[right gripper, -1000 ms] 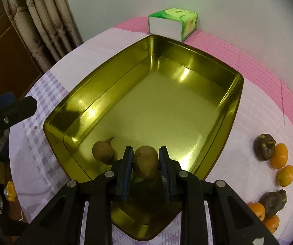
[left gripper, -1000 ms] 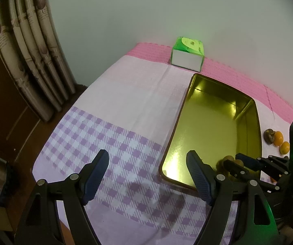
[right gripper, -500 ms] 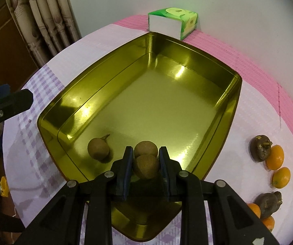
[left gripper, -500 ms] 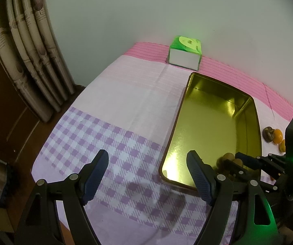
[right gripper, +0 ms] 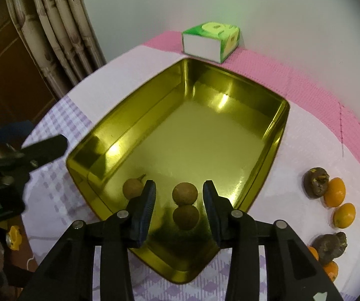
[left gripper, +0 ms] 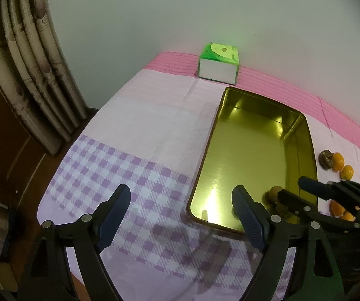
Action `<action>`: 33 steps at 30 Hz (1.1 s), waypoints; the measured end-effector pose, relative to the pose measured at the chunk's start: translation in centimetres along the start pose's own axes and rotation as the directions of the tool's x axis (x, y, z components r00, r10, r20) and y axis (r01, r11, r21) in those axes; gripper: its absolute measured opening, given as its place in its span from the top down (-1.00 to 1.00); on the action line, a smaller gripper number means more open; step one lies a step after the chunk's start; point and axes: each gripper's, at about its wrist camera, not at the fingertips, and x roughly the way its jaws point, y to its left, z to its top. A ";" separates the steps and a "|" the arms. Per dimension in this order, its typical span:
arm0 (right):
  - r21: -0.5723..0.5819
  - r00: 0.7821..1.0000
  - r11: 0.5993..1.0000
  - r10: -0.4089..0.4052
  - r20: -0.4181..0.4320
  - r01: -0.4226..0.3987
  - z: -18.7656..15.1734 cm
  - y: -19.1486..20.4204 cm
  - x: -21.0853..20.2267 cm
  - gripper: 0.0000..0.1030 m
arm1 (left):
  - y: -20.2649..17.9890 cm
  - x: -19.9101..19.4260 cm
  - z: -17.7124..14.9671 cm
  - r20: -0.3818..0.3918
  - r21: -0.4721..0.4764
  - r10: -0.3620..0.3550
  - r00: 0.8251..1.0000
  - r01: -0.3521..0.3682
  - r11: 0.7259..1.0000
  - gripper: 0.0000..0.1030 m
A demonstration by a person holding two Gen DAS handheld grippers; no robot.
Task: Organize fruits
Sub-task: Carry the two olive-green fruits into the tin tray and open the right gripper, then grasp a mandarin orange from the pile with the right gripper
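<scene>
A shiny gold tray (right gripper: 277,135) lies on the cloth-covered table; it also shows in the left wrist view (left gripper: 206,150). Three brown round fruits lie in its near end: one at the left (right gripper: 132,188), and two touching (right gripper: 185,193) (right gripper: 186,217) between my right gripper's fingers. My right gripper (right gripper: 180,202) is open around them, touching neither, and shows in the left wrist view (left gripper: 295,193). My left gripper (left gripper: 180,215) is open and empty over the purple checked cloth, left of the tray.
Right of the tray lie small orange fruits (right gripper: 334,192) (right gripper: 344,215) and dark brown fruits (right gripper: 315,181) (right gripper: 330,247). A green and white tissue box (right gripper: 211,41) stands at the far edge by the wall. Curtains (left gripper: 29,62) hang at the left, past the table edge.
My right gripper has opened and let go of the brown fruit, which now lies in the tray beside another. My left gripper has stayed open, its view shifted slightly.
</scene>
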 end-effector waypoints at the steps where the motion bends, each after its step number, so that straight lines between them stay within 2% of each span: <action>1: 0.005 1.000 1.000 0.003 0.008 -0.003 0.0 -0.1 -0.4 0.29 | -0.1 -0.1 0.0 0.002 0.004 -0.003 1.000 0.003 1.000 -0.62; 8: 0.042 0.998 0.999 -0.002 0.066 -0.001 -1.3 -1.8 -4.2 0.27 | -0.5 -0.2 -0.1 0.005 0.020 -0.002 1.000 0.002 1.000 -0.63; 15: 0.122 0.993 0.989 -0.090 0.078 0.080 -5.1 -6.7 -8.0 0.27 | -0.8 -0.3 -0.2 0.009 0.031 0.005 1.000 -0.005 1.000 -0.67; 21: 0.204 0.980 0.962 -0.196 0.043 0.183 -9.4 -11.7 -10.3 0.27 | -1.3 -0.4 -0.3 0.015 0.057 0.009 1.000 -0.010 0.998 -0.69; 27: 0.281 0.973 0.933 -0.232 -0.005 0.224 -12.9 -15.1 -10.5 0.27 | -2.1 -0.4 -0.6 0.020 0.092 0.012 1.000 -0.014 0.996 -0.69; 33: 0.316 0.977 0.925 -0.213 -0.020 0.208 -13.7 -16.2 -9.5 0.27 | -2.9 -0.5 -0.9 0.027 0.124 0.007 1.000 -0.010 0.992 -0.69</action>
